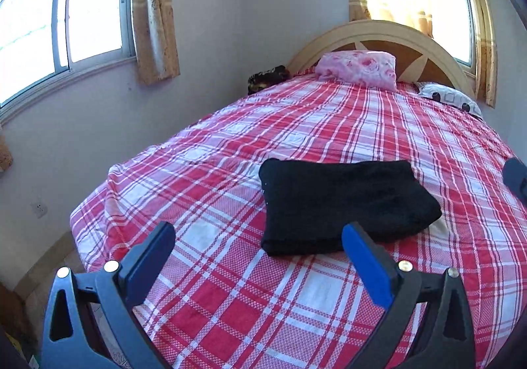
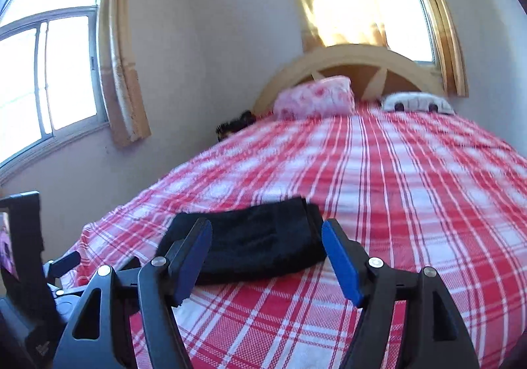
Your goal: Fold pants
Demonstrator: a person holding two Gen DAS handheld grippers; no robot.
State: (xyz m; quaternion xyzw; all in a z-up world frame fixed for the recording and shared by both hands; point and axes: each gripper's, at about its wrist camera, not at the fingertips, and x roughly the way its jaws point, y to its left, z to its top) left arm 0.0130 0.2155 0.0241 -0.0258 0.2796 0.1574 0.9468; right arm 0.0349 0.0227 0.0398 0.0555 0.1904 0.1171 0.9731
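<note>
Black pants lie folded into a compact rectangle on the red and white plaid bed. They also show in the right wrist view. My left gripper is open and empty, held above the bed just in front of the pants and to their left. My right gripper is open and empty, with the folded pants seen between its fingers a little ahead. Part of the right gripper shows at the right edge of the left wrist view.
A pink floral pillow and a white patterned pillow lie by the arched wooden headboard. A dark bundle sits beside the bed at the wall. Curtained windows stand left and behind. The left gripper's body shows lower left in the right wrist view.
</note>
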